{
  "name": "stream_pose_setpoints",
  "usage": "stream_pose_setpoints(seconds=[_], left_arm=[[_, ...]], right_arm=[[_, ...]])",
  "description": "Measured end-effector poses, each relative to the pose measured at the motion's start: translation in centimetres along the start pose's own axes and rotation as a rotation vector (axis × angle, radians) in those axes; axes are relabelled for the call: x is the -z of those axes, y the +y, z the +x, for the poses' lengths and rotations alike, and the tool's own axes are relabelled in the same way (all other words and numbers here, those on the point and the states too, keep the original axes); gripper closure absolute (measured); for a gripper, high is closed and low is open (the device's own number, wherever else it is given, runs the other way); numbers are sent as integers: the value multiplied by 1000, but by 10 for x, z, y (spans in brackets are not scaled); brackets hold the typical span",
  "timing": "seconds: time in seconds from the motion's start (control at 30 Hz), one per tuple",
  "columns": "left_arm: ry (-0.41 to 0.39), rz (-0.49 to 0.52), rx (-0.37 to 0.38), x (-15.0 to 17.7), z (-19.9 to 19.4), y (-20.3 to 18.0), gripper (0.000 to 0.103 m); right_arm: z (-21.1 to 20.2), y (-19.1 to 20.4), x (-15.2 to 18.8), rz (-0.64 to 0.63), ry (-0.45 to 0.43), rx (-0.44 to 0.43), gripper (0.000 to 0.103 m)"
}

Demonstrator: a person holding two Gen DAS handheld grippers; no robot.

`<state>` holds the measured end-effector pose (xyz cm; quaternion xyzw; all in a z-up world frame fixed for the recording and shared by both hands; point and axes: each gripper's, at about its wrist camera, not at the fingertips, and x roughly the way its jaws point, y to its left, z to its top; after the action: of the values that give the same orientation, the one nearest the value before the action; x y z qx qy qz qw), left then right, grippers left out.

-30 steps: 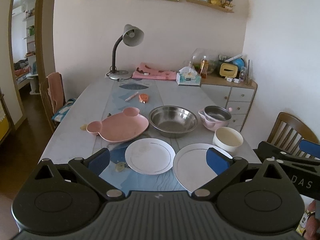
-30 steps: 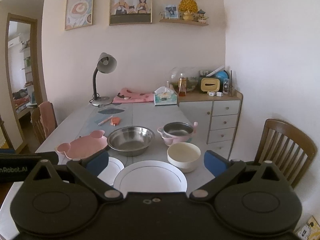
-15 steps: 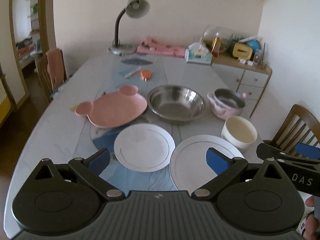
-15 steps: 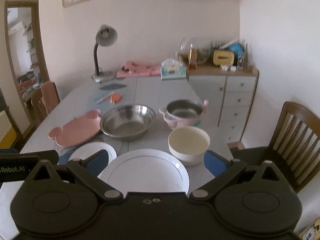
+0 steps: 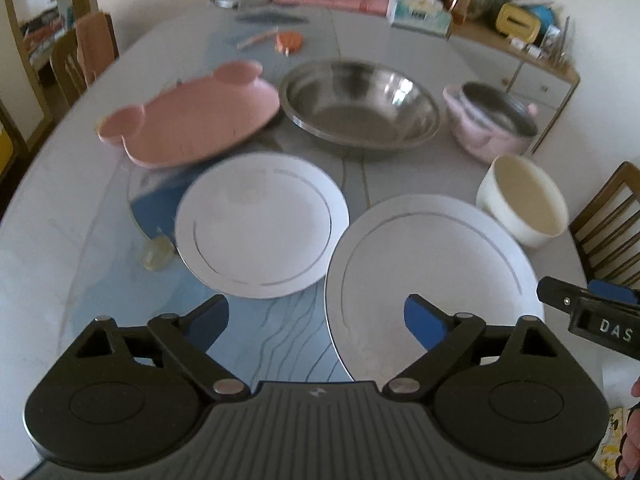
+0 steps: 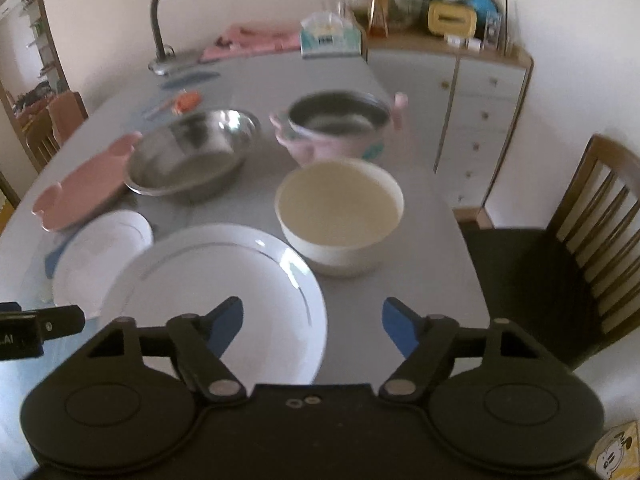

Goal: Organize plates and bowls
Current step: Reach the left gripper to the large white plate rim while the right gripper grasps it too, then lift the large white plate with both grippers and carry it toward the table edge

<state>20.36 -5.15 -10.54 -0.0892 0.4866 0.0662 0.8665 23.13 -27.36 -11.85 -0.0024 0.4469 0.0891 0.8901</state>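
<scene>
A pale grey desk (image 5: 56, 208) fills the room's middle, a white drawer cabinet (image 6: 476, 120) against the wall at its far right corner and a wooden chair (image 6: 592, 240) at the right side. Laid out across the desk: the pink bear-shaped plate (image 5: 192, 124) at the left, the big steel bowl (image 5: 360, 104) just beside it, and the pink pot (image 5: 492, 124) further right. Nearer the cameras sit the small white plate (image 5: 260, 224) and, just right of it, the large white plate (image 5: 432, 280), with the cream bowl (image 6: 340, 212) standing beside the large plate's far right edge.

Now the left gripper (image 5: 316, 320) hangs over the near edge of the desk, jaws spread, having just narrowed a touch, nothing between them; its right pad shows over the large white plate's near left part. The right gripper (image 6: 312, 324) is also spread and has just been closing in, empty too, its left pad over the large plate's near right rim, its right pad over bare desk. Both views are blurred.
</scene>
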Motion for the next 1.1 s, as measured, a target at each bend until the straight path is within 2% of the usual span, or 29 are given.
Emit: stream_pose_setpoints(seconds=[0.07, 0.17, 0.3, 0.47, 0.53, 0.63, 0.7, 0.8, 0.87, 0.97, 1.1], left_arm=[[33, -16, 10, -1, 11, -2, 13], [80, -39, 26, -2, 25, -2, 24], [120, -50, 33, -1, 35, -5, 35], [155, -98, 50, 0, 42, -3, 50], [167, -120, 51, 1, 45, -1, 63], [174, -143, 57, 1, 46, 0, 70], [168, -146, 54, 1, 45, 0, 72], [173, -165, 77, -1, 46, 0, 79], [176, -179, 74, -1, 46, 1, 80], [179, -198, 62, 0, 45, 4, 88], [176, -236, 73, 0, 45, 10, 91]], right_arm=[[11, -7, -2, -5, 34, -22, 29], [27, -15, -2, -11, 82, -54, 32], [43, -25, -4, 2, 145, -114, 48], [51, -32, -5, 2, 184, -173, 61], [54, -35, -6, 11, 193, -183, 68], [55, -39, -8, 25, 202, -200, 73], [57, -41, -9, 22, 200, -199, 75], [60, -46, -12, 29, 202, -223, 77], [61, -46, -14, 25, 208, -244, 82], [61, -45, -15, 14, 218, -270, 90], [61, -46, -15, 10, 221, -276, 91]])
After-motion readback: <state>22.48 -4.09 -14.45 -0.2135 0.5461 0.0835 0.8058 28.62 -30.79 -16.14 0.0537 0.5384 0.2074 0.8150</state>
